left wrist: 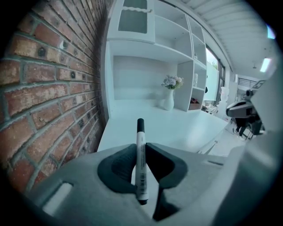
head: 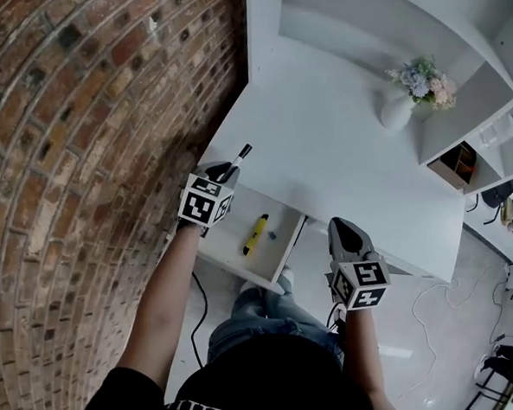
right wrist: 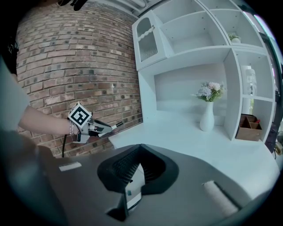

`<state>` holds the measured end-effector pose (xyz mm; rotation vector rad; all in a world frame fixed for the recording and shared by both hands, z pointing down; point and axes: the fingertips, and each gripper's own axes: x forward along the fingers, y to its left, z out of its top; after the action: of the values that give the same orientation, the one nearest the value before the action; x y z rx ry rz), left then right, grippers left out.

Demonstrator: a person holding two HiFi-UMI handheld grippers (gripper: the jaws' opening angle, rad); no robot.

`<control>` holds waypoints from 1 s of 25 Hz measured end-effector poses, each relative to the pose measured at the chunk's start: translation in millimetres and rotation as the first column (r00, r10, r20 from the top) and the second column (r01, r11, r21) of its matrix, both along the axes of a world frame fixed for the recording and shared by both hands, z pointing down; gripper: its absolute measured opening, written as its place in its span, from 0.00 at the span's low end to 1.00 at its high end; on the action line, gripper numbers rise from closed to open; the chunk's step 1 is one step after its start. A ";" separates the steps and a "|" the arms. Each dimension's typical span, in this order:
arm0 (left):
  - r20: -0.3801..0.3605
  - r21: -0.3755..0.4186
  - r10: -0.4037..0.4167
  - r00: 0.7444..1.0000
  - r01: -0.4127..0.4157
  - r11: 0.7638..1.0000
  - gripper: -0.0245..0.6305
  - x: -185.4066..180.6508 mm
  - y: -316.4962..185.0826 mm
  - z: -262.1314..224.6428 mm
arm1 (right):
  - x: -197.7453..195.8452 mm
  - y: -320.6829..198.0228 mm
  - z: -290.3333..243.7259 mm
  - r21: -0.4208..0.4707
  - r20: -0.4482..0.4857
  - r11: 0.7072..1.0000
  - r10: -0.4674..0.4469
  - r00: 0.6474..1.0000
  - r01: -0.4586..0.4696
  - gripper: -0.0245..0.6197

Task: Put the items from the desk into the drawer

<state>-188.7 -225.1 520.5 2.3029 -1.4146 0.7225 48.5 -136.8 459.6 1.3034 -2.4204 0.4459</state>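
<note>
My left gripper point(head: 217, 175) point(left wrist: 141, 149) is shut on a white marker point(head: 238, 159) point(left wrist: 140, 159) with a black cap; it hangs over the white desk's point(head: 329, 152) left front corner, above the open drawer point(head: 232, 209). A yellow item point(head: 255, 233) and a small blue thing point(head: 272, 236) lie in the drawer. My right gripper point(head: 340, 228) point(right wrist: 140, 148) sits at the desk's front edge, right of the drawer, its jaws closed on a small flat white item point(right wrist: 132, 187). In the right gripper view the left gripper point(right wrist: 95, 128) and marker point(right wrist: 116, 126) show against the bricks.
A brick wall point(head: 87, 146) runs close along the left. A white vase of flowers point(head: 399, 105) point(right wrist: 206, 115) stands at the desk's back right. White shelves point(head: 495, 128) hold a brown box point(head: 454, 164). Cables lie on the floor point(head: 431, 323).
</note>
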 end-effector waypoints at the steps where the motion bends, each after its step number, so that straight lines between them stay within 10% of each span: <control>1: -0.001 0.004 -0.003 1.000 0.003 1.000 0.14 -3.4 4.8 -1.0 | -3.3 2.1 0.9 -0.001 -0.001 1.000 -0.006 1.000 0.006 0.04; 25: -0.078 -0.197 -0.025 0.997 0.009 0.980 0.14 -17.2 90.1 102.3 | -48.4 44.3 71.8 -0.156 -0.056 0.986 -0.064 0.996 0.054 0.04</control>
<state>-205.9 -135.1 622.9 2.1413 -1.2655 0.7213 0.0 -92.5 531.5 1.1598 -2.3172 0.5572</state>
